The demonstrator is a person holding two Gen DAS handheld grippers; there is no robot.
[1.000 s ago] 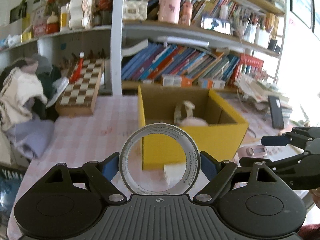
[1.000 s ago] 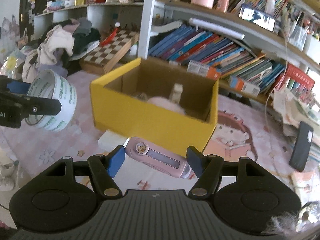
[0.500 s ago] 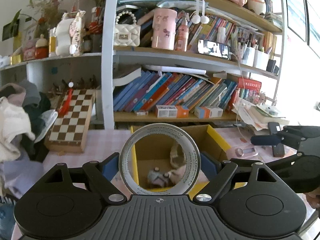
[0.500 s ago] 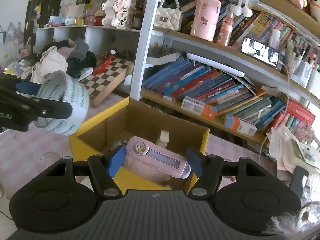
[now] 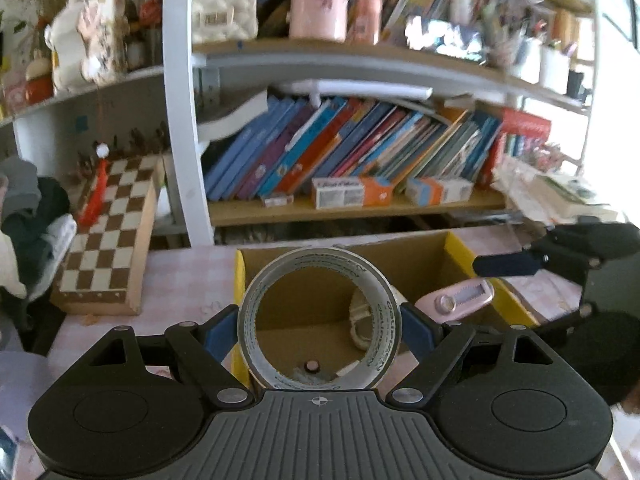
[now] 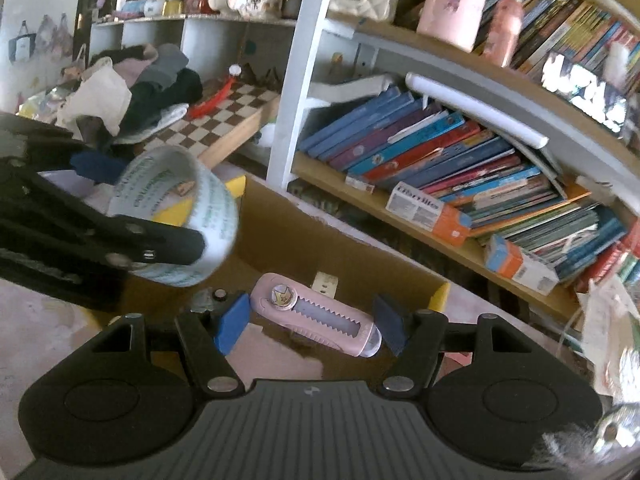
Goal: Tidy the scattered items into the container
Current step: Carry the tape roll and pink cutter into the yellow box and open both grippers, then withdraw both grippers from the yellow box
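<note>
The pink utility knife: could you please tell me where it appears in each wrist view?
Left wrist: pink utility knife right of centre, beside the tape roll, over the yellow box.
Right wrist: lower centre, held between the right gripper fingers.
Shared landmark: chessboard.

We see a pale grey tape roll (image 5: 319, 320), a pink cutter (image 6: 316, 314), a yellow box (image 5: 508, 304) lined brown, and a brown-and-white chessboard (image 5: 108, 240).

A lived-in home room: crammed bookshelves (image 5: 360, 152), chessboard (image 5: 108, 236), heaped clothes (image 6: 132, 76).
</note>
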